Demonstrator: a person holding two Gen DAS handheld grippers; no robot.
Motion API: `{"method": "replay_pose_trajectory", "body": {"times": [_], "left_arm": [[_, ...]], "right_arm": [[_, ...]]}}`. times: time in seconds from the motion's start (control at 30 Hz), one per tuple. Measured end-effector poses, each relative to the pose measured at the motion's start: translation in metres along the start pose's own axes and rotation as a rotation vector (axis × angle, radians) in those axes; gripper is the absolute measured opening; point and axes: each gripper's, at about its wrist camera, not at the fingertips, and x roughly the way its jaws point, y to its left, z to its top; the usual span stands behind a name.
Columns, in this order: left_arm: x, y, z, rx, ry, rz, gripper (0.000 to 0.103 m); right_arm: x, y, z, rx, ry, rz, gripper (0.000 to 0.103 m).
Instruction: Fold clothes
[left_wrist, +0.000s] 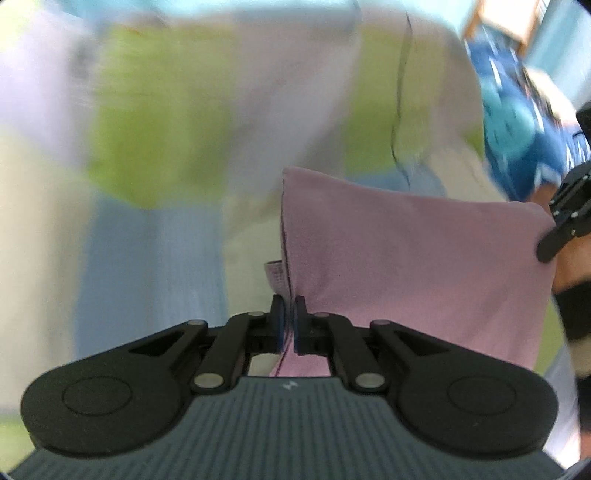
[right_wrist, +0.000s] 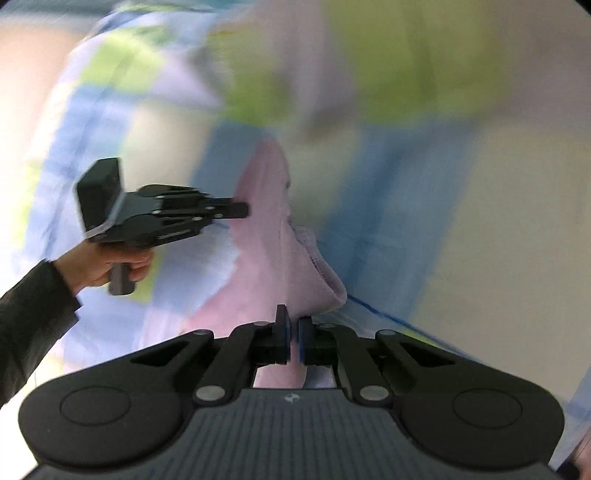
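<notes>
A pink garment (left_wrist: 406, 251) hangs lifted between the two grippers. My left gripper (left_wrist: 289, 325) is shut on its hemmed edge at one corner, the cloth pinched between the blue pads. In the right wrist view my right gripper (right_wrist: 293, 341) is shut on another edge of the same pink garment (right_wrist: 258, 229), whose ribbed hem curls just beyond the fingertips. The left gripper (right_wrist: 242, 210) shows there from the side, biting the far edge. The right gripper's fingers (left_wrist: 552, 243) enter the left wrist view at the right border, on the cloth's corner.
Under the garment lies a blurred bedspread (left_wrist: 147, 122) with green, blue, lilac and cream blocks. A blue patterned item (left_wrist: 517, 122) sits at the upper right. A hand and dark sleeve (right_wrist: 40, 291) hold the left gripper.
</notes>
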Motion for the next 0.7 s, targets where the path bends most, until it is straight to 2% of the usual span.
{"method": "replay_pose_trajectory", "body": {"times": [0.17, 0.33, 0.43, 0.53, 0.7], "left_arm": [[-0.106, -0.013, -0.018, -0.175, -0.206, 0.114, 0.002], [-0.202, -0.065, -0.049, -0.306, -0.417, 0.196, 0.002], [-0.241, -0.109, -0.072, -0.350, -0.508, 0.233, 0.002], [-0.267, -0.161, -0.107, -0.410, -0.590, 0.273, 0.002], [-0.266, -0.248, -0.181, -0.526, -0.597, 0.330, 0.002]], "right_arm": [[-0.045, 0.069, 0.037, -0.286, -0.024, 0.008, 0.003], [-0.102, 0.144, 0.046, -0.630, -0.089, -0.030, 0.003], [-0.136, 0.186, 0.033, -0.792, -0.121, -0.066, 0.003], [-0.164, 0.215, 0.002, -0.950, -0.120, -0.102, 0.003], [-0.175, 0.222, -0.077, -1.180, -0.018, -0.123, 0.003]]}}
